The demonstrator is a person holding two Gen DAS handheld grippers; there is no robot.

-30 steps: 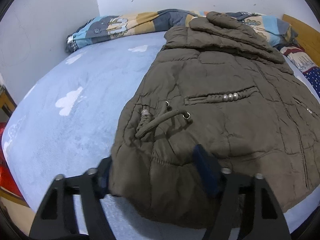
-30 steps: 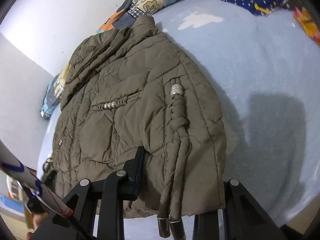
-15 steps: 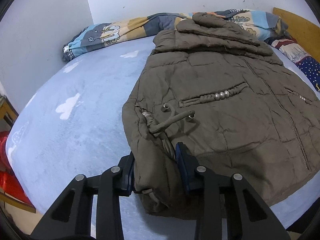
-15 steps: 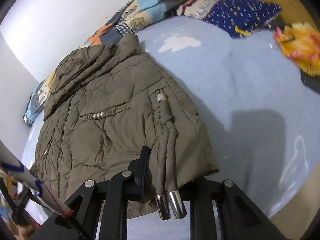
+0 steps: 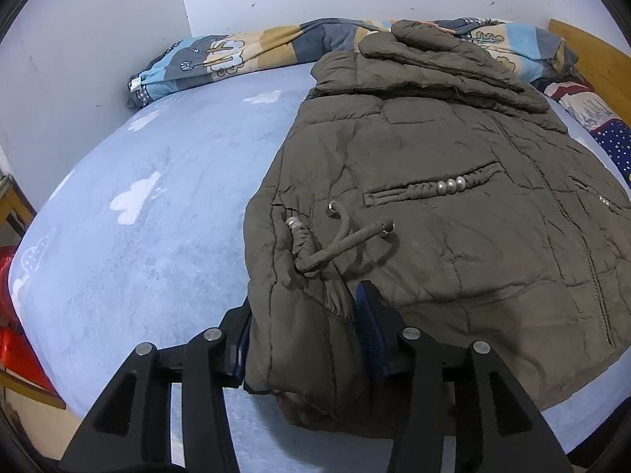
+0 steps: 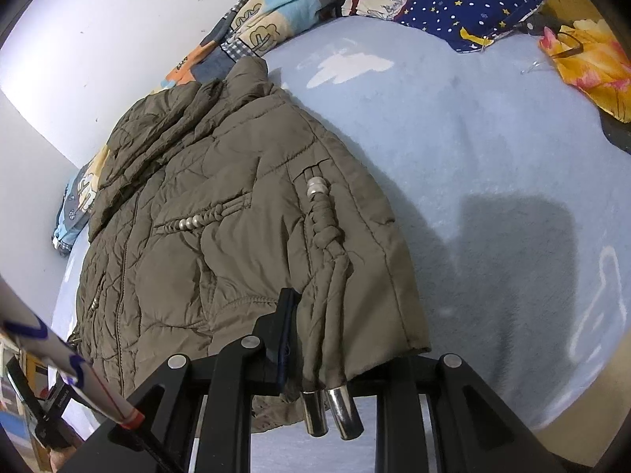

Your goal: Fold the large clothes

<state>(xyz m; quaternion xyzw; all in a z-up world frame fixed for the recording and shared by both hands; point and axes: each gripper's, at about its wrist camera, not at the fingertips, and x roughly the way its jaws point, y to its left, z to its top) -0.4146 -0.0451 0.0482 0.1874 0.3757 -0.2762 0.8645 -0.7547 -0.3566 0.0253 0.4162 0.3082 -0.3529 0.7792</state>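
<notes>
An olive quilted jacket [image 5: 453, 197] lies front up on the bed, collar toward the wall. My left gripper [image 5: 303, 323] has the bunched left hem corner between its blue pads; the fabric fills the gap and touches both while the jaws are opening. A drawcord [image 5: 343, 240] with metal ends lies just beyond it. In the right wrist view the jacket [image 6: 197, 216] spreads to the left. My right gripper [image 6: 339, 335] holds the other hem corner, jaws opening slightly, with its right finger hidden under the cloth. Two metal-tipped cords [image 6: 331, 414] hang over it.
The bed's light blue blanket [image 5: 138, 216] lies bare left of the jacket and wide to its right [image 6: 473, 138]. A patchwork quilt [image 5: 244, 55] lines the wall. A starry blue pillow [image 6: 465, 4] and yellow floral cloth [image 6: 591, 59] sit at the head. A white tube [image 6: 59, 354] crosses the lower left.
My left jaws, wide open around the hem a second ago, closed and bunched the corner, then eased a little. The right gripper kept the corner and turned slightly.
</notes>
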